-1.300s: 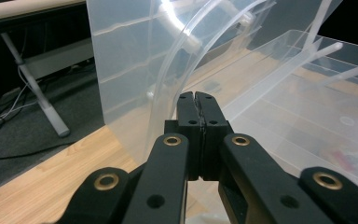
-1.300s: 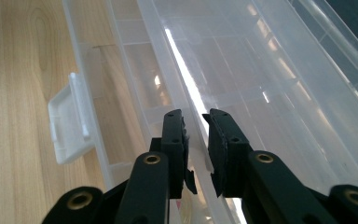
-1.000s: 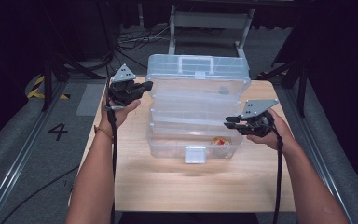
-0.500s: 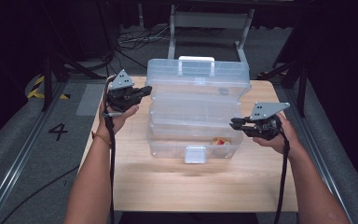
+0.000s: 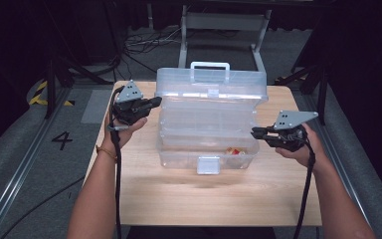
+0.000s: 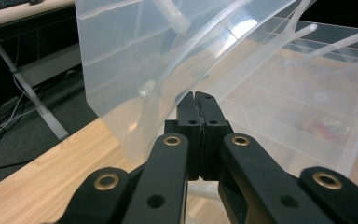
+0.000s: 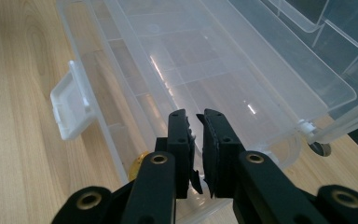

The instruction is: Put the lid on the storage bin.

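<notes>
The clear plastic toolbox [image 5: 209, 124] sits open mid-worktop [image 5: 139, 199], towards the far edge. At its left end I keep my left gripper [image 5: 154, 102] fingers closed together; at its right end my right gripper [image 5: 255, 132] fingers, just closing, stand narrowly apart with nothing between them.

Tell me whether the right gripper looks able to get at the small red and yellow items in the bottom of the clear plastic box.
Probably yes. The right gripper sits beside the clear plastic box, whose lid is raised, and the small red and yellow items lie near its front right corner; it would need to come over the wall.
</notes>
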`<act>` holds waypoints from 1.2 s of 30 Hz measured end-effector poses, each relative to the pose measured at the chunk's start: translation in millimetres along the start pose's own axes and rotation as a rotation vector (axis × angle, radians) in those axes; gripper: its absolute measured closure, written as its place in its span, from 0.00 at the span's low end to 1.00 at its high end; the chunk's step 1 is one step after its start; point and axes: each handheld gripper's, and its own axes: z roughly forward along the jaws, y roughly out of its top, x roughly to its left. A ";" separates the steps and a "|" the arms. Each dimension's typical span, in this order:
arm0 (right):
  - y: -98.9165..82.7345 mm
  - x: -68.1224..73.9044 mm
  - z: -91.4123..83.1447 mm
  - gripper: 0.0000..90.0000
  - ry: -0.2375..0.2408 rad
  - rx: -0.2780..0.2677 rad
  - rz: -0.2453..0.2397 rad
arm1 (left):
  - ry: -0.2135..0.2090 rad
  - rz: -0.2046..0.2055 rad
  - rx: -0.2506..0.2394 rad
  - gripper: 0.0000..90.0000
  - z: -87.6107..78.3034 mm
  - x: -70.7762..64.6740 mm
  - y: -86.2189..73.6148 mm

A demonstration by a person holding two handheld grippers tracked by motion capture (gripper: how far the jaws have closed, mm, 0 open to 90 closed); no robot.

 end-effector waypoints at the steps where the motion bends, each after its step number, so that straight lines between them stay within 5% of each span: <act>1: 0.0 0.0 0.0 0.91 0.000 0.000 0.000 | 0.000 0.000 0.000 1.00 0.0 0.0 0.0; 36: -17.1 10.7 1.9 0.91 0.017 -0.010 0.005 | -0.028 0.056 0.024 1.00 -10.1 -21.4 -20.2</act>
